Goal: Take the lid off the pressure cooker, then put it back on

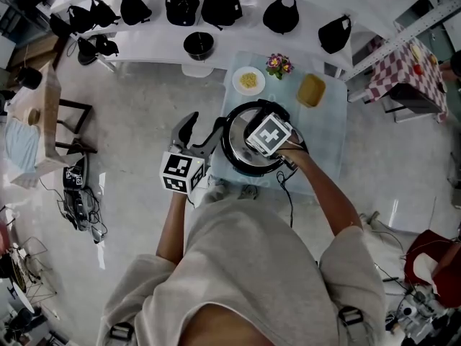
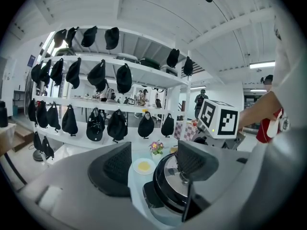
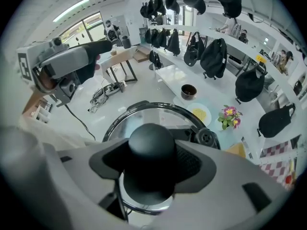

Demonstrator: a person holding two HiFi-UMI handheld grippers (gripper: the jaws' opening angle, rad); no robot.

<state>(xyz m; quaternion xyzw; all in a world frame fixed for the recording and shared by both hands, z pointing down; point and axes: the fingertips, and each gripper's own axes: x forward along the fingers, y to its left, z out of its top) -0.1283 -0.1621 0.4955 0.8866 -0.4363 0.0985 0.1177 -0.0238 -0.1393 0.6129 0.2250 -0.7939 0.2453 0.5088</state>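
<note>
right gripper (image 3: 153, 166) clamps lid knob (image 3: 151, 145); left gripper (image 2: 153, 166) jaws apart

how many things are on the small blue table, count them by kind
cooker: 1
plate: 1
flower pot: 1
yellow item: 1
total: 4
</note>
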